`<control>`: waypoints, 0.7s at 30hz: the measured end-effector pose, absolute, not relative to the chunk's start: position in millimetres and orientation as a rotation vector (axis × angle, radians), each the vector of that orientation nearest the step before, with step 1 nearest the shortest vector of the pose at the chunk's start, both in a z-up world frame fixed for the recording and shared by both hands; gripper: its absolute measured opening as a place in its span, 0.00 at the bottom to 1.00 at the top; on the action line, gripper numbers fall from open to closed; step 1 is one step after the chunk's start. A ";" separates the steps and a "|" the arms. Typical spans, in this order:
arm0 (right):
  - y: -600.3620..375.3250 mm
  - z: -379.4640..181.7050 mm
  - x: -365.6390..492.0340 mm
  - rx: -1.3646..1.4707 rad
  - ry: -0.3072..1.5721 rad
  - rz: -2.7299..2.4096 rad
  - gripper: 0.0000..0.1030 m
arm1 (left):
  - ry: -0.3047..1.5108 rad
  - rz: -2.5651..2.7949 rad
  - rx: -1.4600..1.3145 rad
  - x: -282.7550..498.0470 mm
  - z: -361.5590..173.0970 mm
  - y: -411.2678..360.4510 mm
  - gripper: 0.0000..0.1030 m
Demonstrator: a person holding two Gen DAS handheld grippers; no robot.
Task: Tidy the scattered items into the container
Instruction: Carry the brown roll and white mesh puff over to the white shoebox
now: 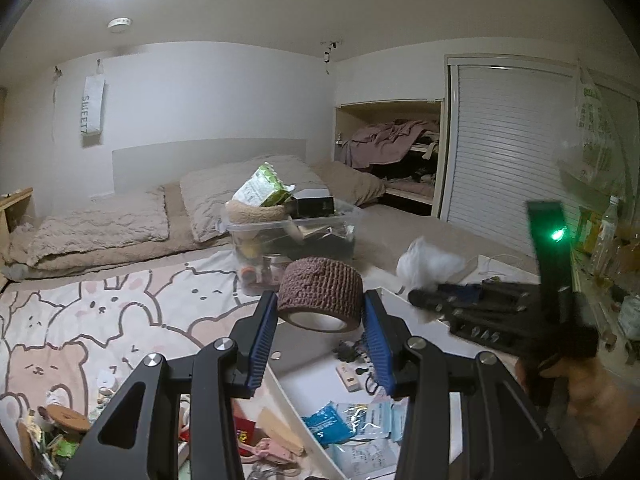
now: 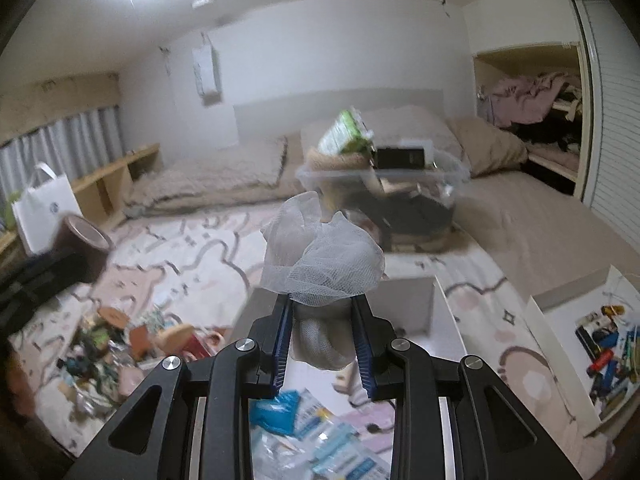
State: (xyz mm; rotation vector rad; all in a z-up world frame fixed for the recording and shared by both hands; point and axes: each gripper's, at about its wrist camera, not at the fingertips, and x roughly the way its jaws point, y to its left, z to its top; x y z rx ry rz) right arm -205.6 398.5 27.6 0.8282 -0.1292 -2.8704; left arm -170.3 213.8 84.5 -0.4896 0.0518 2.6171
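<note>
**Both grippers loaded, container ahead on the bed**

The left gripper (image 1: 320, 312) clamps a brown roll of bandage tape (image 1: 320, 294) between its blue pads, roll tilted with its white core showing. The right gripper (image 2: 322, 304) pinches a bundle of white mesh netting (image 2: 320, 252), which billows above the fingertips.

Each camera catches the other tool: the left wrist view shows the right gripper from the side, with the netting at its tip and a green light on its body; the right wrist view shows the roll at far left, blurred.

The clear plastic container (image 1: 292, 236) sits beyond on the bed, piled with a green packet (image 1: 264, 186) and a black box (image 1: 314, 204).

Only the right view shows a white paper bag (image 2: 44, 208), grey curtains and an open white box of small items (image 2: 560, 320) at right. Only the left view shows a hand (image 1: 580, 384) on the right gripper's grip
</note>
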 end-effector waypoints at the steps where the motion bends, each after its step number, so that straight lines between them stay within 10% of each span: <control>1: 399.8 22.4 -207.3 0.858 -0.127 -2.866 0.29 | 0.052 2.613 -0.491 -170.4 83.5 215.9 0.42; 21: 418.4 -53.5 -232.9 1.453 0.271 -2.834 0.29 | 0.106 2.476 -0.661 -182.8 32.8 265.6 0.42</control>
